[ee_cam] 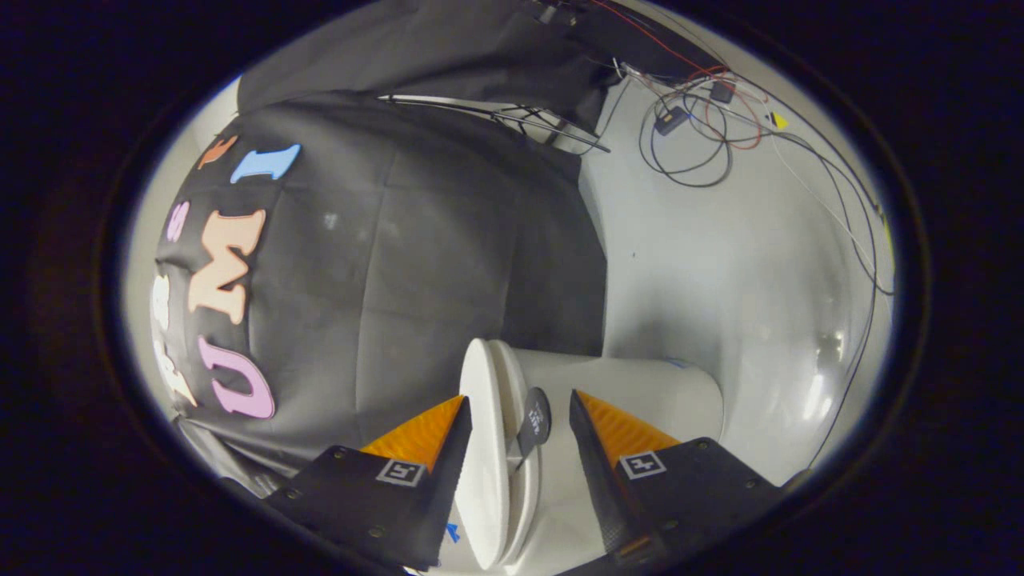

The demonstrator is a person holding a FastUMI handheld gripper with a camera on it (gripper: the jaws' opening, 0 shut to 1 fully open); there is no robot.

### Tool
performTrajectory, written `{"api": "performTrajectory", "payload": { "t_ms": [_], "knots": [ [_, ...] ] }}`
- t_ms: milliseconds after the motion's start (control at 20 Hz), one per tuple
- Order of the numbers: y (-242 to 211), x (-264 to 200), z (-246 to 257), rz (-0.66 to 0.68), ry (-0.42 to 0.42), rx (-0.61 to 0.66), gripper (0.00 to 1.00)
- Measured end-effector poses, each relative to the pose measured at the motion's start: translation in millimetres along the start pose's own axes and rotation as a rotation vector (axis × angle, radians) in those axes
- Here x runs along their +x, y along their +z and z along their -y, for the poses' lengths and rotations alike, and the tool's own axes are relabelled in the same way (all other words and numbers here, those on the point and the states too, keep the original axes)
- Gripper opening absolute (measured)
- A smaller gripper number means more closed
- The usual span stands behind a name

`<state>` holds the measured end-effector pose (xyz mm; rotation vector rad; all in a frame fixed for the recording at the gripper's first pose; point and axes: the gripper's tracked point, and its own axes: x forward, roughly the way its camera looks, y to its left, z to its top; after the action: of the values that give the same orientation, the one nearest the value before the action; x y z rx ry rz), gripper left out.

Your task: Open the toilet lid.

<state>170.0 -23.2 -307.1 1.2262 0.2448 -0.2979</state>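
Found the gripper [518, 395] released, with fingers [436, 456] spread well apart and pressing on nothing. Looked along them at a white toilet seen edge-on (the whole view rolled onto its side). Saw the toilet lid [482, 432] between the fingers as a thin white disc, lying close to one finger's inner face. Could not tell whether lid and finger touched. Noted the lid down, lying flat against the seat ring [512, 376] with no visible gap. Spotted a small dark oval tab [534, 420] standing out from the rim of lid and seat, in the gap between the fingertips and apart from both. Made out a small pale label on the tab, too small to read.

Placed the white toilet bowl [640, 384] on the far side of the seat ring from the lid, reaching past the other finger. Saw the booth's black cloth wall [416, 264] beyond the lid, hanging in soft creases. Noted a glossy white floor [704, 272] around the bowl, with bright reflections near it. Far beyond the fingers, picked out loose cables [688, 160] in black, white and red, coiled on that white surface. Found a small dark box [670, 120] among the cables and a yellow tag [778, 121] near them. Saw thin dark rods [496, 114] lying across the cloth's far edge.
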Motion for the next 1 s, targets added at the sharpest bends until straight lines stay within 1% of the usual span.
{"api": "performTrajectory", "payload": {
  "t_ms": [50, 150, 250, 300, 350, 500, 550, 700, 750, 1000],
  "knots": [
    [-5, 5, 4, -0.016, -0.011, 0.001, 0.73],
    [-11, 15, -1, -0.042, 0.013, 0.028, 0.73],
    [-23, 23, -6, -0.083, 0.030, 0.055, 0.39],
    [-25, 28, -1, -0.080, 0.005, 0.051, 0.35],
    [-24, 27, -1, -0.075, 0.018, 0.053, 0.18],
    [-23, 24, -14, -0.066, 0.073, 0.113, 0.17],
    [-24, 22, -16, -0.064, 0.083, 0.107, 0.17],
    [-28, 20, -18, -0.053, 0.069, -0.004, 0.17],
    [-26, 19, -24, -0.048, 0.076, -0.036, 0.17],
    [-27, 2, -79, -0.023, 0.132, -0.143, 0.17]
  ]
}}
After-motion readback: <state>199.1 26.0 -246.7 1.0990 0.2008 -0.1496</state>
